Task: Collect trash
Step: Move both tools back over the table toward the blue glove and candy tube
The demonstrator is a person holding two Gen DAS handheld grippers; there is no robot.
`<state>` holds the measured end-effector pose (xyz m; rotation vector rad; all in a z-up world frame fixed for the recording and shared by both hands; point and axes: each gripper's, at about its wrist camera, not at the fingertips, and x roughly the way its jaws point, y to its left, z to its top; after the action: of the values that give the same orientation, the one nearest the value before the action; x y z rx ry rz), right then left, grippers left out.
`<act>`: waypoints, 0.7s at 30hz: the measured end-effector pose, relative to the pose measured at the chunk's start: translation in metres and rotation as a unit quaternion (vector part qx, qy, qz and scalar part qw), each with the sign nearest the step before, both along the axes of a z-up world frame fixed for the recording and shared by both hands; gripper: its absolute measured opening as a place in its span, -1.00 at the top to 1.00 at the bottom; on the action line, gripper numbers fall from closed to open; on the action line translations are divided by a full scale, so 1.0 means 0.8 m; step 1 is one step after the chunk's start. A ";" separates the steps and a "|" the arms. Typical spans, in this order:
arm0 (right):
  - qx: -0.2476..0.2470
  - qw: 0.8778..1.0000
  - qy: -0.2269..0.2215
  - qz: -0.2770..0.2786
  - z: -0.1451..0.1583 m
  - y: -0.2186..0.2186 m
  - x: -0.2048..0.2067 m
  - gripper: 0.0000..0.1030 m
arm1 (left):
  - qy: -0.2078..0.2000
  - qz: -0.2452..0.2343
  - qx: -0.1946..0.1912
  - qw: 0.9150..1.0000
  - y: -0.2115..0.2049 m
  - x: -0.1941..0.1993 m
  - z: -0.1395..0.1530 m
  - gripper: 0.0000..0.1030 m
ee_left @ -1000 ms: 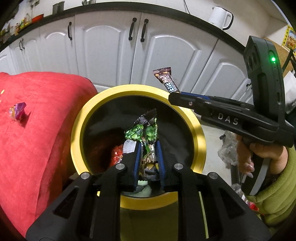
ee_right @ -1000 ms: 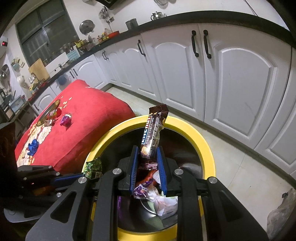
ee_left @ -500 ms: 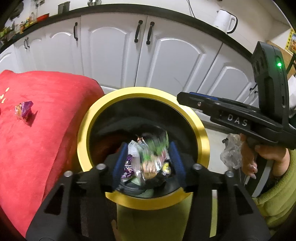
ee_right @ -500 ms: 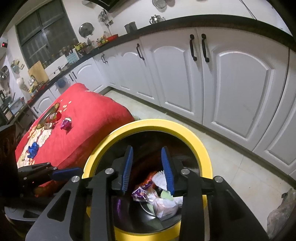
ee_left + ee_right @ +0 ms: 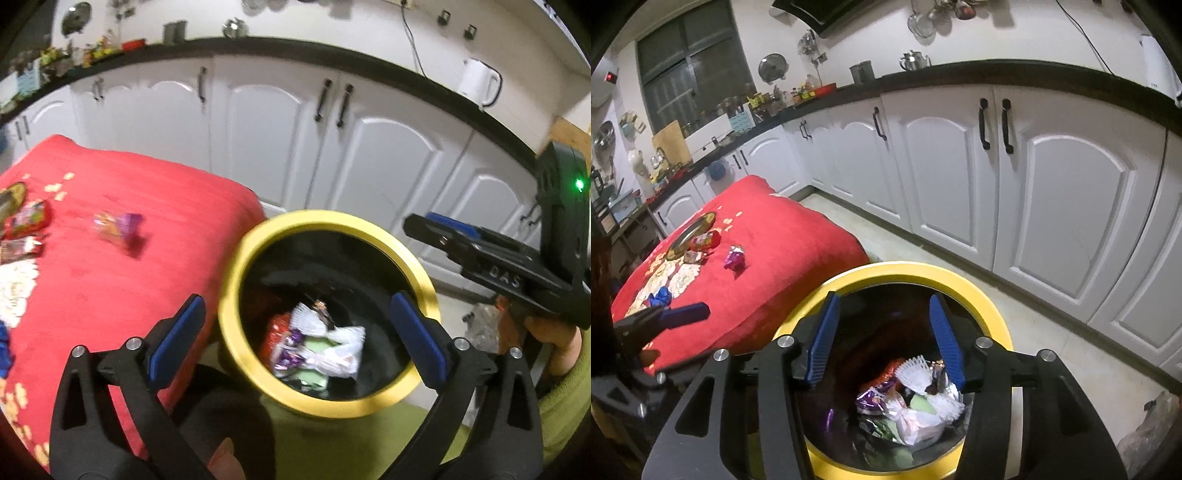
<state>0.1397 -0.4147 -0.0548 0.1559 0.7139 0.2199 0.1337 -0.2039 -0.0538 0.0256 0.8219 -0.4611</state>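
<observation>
Red cloth covers the tabletop (image 5: 783, 258) in a kitchen lined with white cabinets (image 5: 1067, 206) under a black counter (image 5: 1015, 72). One yellow-rimmed bin (image 5: 993, 314) stands just beside it, holding a heap of wrappers (image 5: 916, 402). One purple wrapper (image 5: 734, 257) lies on the cloth near other litter. Two tools, left tool (image 5: 291, 332) and right tool (image 5: 886, 336), hover over the bin, both spread wide and empty.

This is a home kitchen. White arched cabinet doors (image 5: 1071, 206) with black handles run under a dark tabletop (image 5: 1015, 72) that carries a kettle (image 5: 478, 83), jars and a cutting board (image 5: 670, 144). Pans and strainers (image 5: 923, 22) hang on the wall beside a window (image 5: 690, 70).
</observation>
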 end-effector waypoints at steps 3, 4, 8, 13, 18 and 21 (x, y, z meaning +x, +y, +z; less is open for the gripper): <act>-0.001 1.000 -0.009 0.008 0.007 0.010 -0.003 0.04 | -0.019 0.024 0.002 1.000 0.017 -0.002 0.010 -0.78; -0.003 1.000 -0.012 0.013 0.010 0.016 -0.003 0.04 | -0.025 0.033 0.002 0.999 0.025 -0.002 0.014 -0.78; -0.006 0.999 -0.022 0.034 0.020 0.040 -0.005 0.04 | -0.049 0.068 0.000 0.996 0.053 -0.004 0.029 -0.78; -0.006 0.997 -0.036 0.065 0.032 0.072 -0.007 0.04 | -0.085 0.106 -0.004 0.991 0.090 -0.008 0.053 -0.78; -0.006 0.994 -0.050 0.099 0.047 0.109 -0.004 0.04 | -0.115 0.139 -0.002 0.984 0.122 -0.016 0.071 -0.78; -0.004 0.992 -0.057 0.116 0.054 0.131 -0.002 0.04 | -0.125 0.156 -0.005 0.980 0.139 -0.018 0.077 -0.78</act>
<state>0.1379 -0.3098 -0.0112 0.0514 0.6191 0.4442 0.1197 -0.0923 0.0077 -0.0530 0.5634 -0.1593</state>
